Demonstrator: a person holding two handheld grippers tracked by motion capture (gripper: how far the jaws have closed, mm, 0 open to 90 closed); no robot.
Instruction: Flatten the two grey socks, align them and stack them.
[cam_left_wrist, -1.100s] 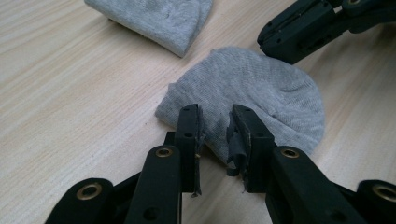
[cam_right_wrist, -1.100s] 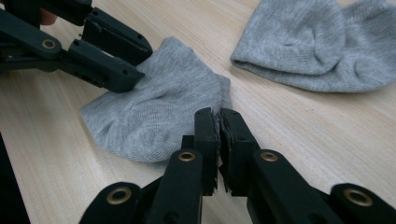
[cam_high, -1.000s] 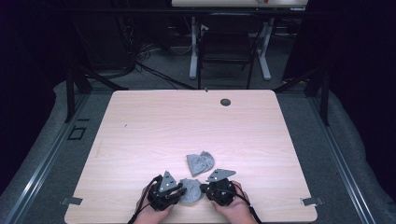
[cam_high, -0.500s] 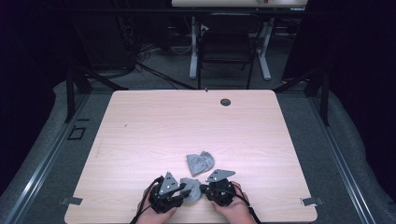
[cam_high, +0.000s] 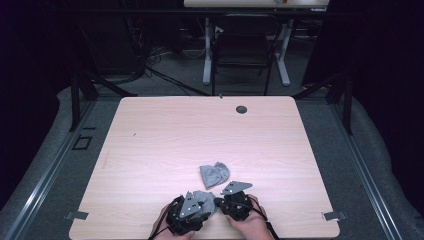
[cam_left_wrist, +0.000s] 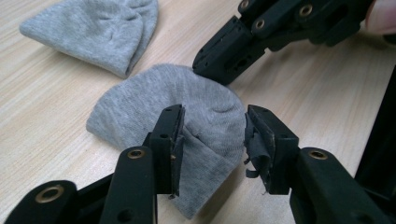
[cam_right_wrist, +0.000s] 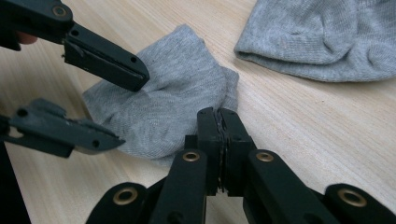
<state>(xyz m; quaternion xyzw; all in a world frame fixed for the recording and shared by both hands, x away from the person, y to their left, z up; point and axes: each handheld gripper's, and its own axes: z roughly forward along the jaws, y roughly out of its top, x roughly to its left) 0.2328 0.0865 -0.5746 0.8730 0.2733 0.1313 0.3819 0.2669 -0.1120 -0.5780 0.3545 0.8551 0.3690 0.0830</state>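
Two grey socks lie on the wooden table (cam_high: 200, 130). The near sock (cam_high: 202, 195) (cam_left_wrist: 140, 107) (cam_right_wrist: 168, 98) sits between both grippers by the front edge. My left gripper (cam_high: 205, 204) (cam_left_wrist: 212, 135) is open, its jaws straddling this sock's lower part. My right gripper (cam_high: 218, 201) (cam_right_wrist: 218, 114) is shut at the sock's edge and seems to pinch the fabric; its tip (cam_left_wrist: 219, 70) meets the far rim of the sock. The other sock (cam_high: 214, 174) (cam_left_wrist: 93, 32) (cam_right_wrist: 322, 37) lies folded a little farther out, untouched.
A small dark round grommet (cam_high: 241, 109) sits near the table's far edge. Behind the table stand a chair (cam_high: 242, 55) and desk legs on a dark floor. The person's hands (cam_high: 250, 227) hold the grippers at the front edge.
Both grippers stay around the near sock, with only slight shifts; the left one has edged closer over it. The far sock has not moved.
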